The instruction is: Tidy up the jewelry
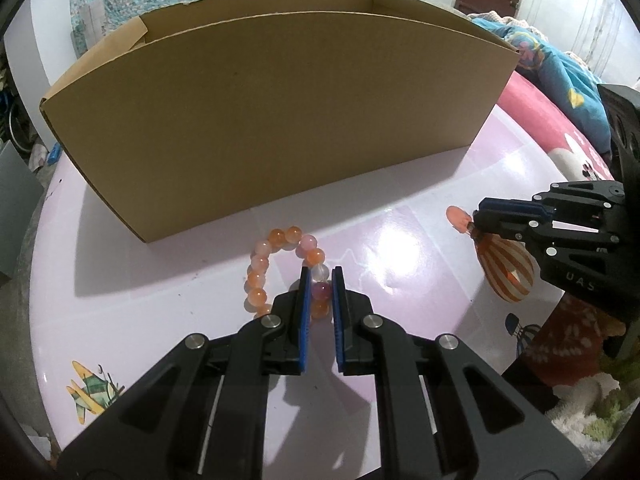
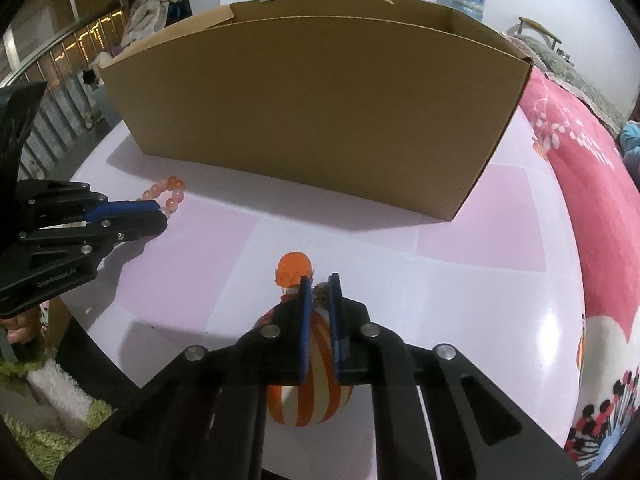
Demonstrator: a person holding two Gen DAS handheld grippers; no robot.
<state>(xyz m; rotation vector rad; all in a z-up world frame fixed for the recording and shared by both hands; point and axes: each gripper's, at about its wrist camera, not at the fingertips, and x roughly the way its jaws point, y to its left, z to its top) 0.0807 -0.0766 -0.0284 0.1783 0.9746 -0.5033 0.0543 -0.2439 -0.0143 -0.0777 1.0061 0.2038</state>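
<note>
On the tabletop [image 1: 400, 208], near an open cardboard box [image 1: 280, 120], the left gripper [image 1: 321, 276] is clamped on a bead bracelet [image 1: 280, 264]. To the right, the right gripper [image 2: 318, 282] is pinched nearly closed on the metal link of an orange striped pendant [image 2: 308, 400].

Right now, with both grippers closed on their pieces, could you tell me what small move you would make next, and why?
Probably lift the left gripper straight up. Its pads pinch the bead bracelet, which appears to rest on the table, and the open cardboard box stands just behind it. The right gripper already grips the striped pendant.
</note>
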